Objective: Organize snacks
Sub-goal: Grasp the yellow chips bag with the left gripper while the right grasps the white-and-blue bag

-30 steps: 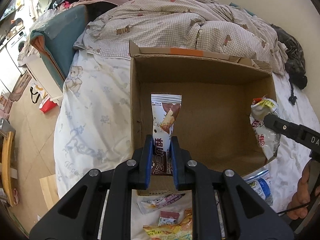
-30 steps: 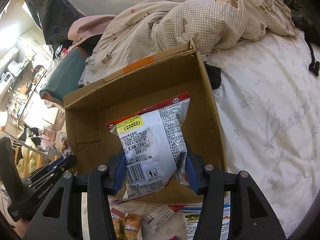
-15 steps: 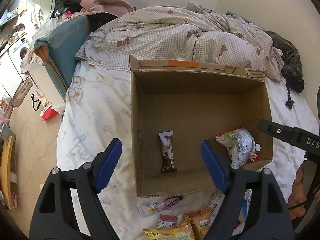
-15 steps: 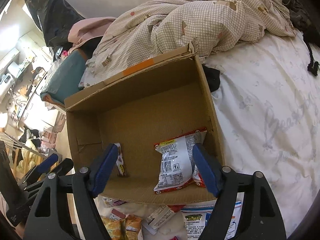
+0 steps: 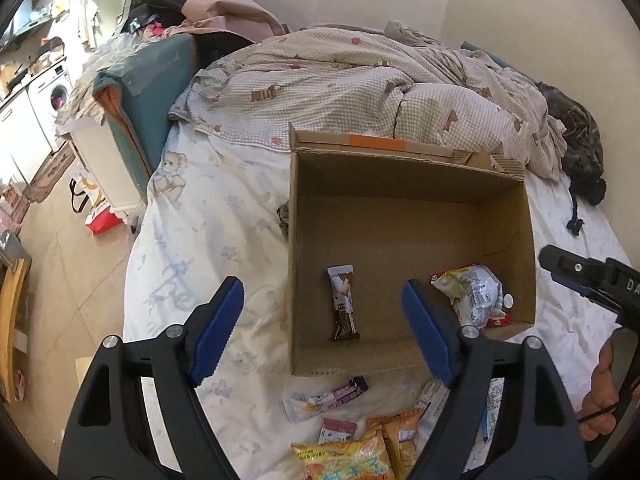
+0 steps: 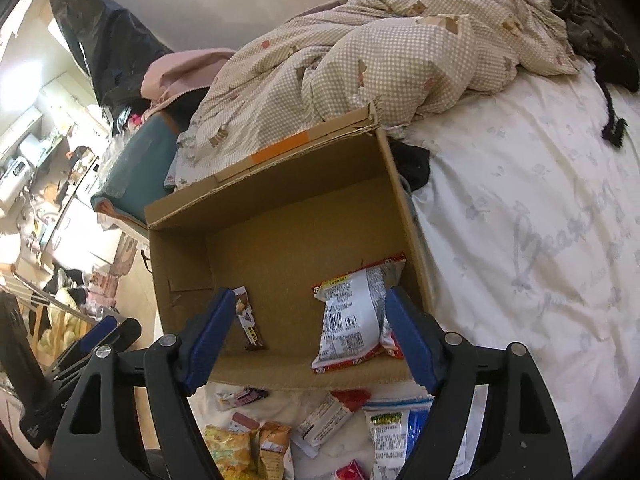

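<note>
An open cardboard box [image 5: 400, 184] [image 6: 280, 184] sits on the bed. Inside lie a brown and white snack bar [image 5: 344, 306] [image 6: 249, 318] and a white and red snack bag [image 5: 472, 296] [image 6: 354, 320]. My left gripper [image 5: 324, 332] is open and empty above the box's near edge. My right gripper [image 6: 308, 338] is open and empty, also above the near edge. Several loose snack packets [image 5: 352, 440] [image 6: 320, 424] lie on the sheet in front of the box.
A rumpled checked quilt [image 5: 360, 80] [image 6: 380, 52] lies behind the box. The white bedsheet [image 6: 540, 220] spreads to the right. The bed's left edge drops to the floor [image 5: 60, 248]. A dark garment [image 5: 580, 148] lies at the far right.
Both grippers opened and let go: the snack bar and the snack bag dropped into the box. Both grippers have since pulled back and up from the box.
</note>
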